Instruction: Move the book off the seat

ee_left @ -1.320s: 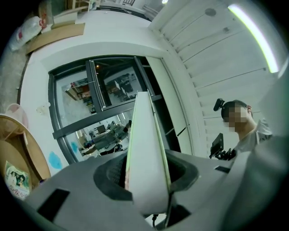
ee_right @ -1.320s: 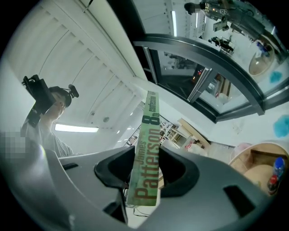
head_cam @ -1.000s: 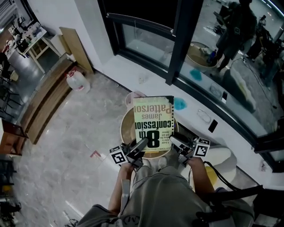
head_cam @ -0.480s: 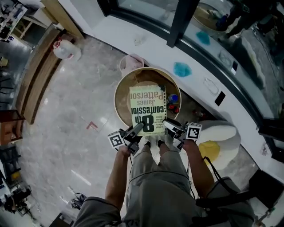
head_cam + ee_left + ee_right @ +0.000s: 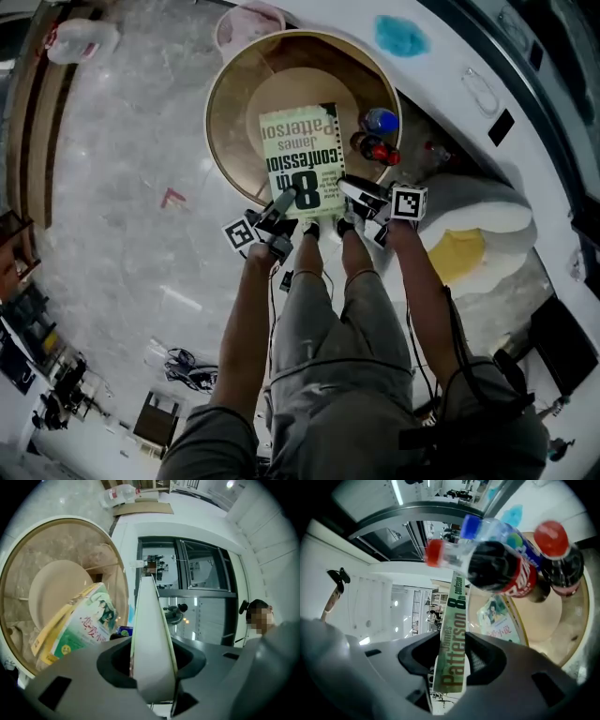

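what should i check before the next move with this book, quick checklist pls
1. Left claw grip: ok, jaws shut on the book at its page edge.
2. Right claw grip: ok, jaws shut on the spine.
3. Book lies flat between the two claws, cover up: ok.
4. Free spot in the round tub below: not ok, a second book already leans inside it.
5. Bottles clear of the book's right edge: cannot tell, they lie close beside it.
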### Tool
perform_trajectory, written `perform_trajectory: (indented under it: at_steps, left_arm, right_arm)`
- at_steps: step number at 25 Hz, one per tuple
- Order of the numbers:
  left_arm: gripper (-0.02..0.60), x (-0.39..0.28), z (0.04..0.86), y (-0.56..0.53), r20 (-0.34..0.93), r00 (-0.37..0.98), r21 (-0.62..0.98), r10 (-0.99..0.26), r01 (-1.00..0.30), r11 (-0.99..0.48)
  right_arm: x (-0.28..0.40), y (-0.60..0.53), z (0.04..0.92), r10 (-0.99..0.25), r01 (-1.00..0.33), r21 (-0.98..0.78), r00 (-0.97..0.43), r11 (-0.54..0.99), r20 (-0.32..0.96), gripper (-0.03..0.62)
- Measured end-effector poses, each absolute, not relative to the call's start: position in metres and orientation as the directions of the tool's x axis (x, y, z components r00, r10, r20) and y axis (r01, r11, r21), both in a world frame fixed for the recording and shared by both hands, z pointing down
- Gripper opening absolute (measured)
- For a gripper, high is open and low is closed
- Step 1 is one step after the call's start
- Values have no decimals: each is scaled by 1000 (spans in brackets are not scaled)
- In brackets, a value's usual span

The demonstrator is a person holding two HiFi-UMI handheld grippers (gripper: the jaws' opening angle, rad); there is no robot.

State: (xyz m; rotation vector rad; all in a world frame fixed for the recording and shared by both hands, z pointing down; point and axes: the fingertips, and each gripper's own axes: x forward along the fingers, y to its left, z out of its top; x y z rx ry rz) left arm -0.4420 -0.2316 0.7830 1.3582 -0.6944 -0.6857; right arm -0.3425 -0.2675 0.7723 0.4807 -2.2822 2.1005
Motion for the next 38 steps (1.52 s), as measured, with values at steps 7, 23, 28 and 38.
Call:
perform_trajectory:
  at_steps: [7,23,28,38]
  left_arm:
    - [175,-446,862,-215,135,614,969,-777,81,233]
    - [306,-455,885,-207,227,591,928,-774,111,357]
    - [327,-483,884,-172,392,583,910,-712,-131,394]
    - [327,-553,810,-219,407,422,843,-810,-515,155]
  right_arm:
    - [-350,-253,855,-201,-251,-967,-946,-48,256,172]
    - [-347,-248,889,-198,-307,-946,-926,-104,322,167]
    - [-340,-247,900,-126,-529,-842,-847,102,517,215]
    - [-346,-268,819,-172,-635,-672,-763,381,623,284]
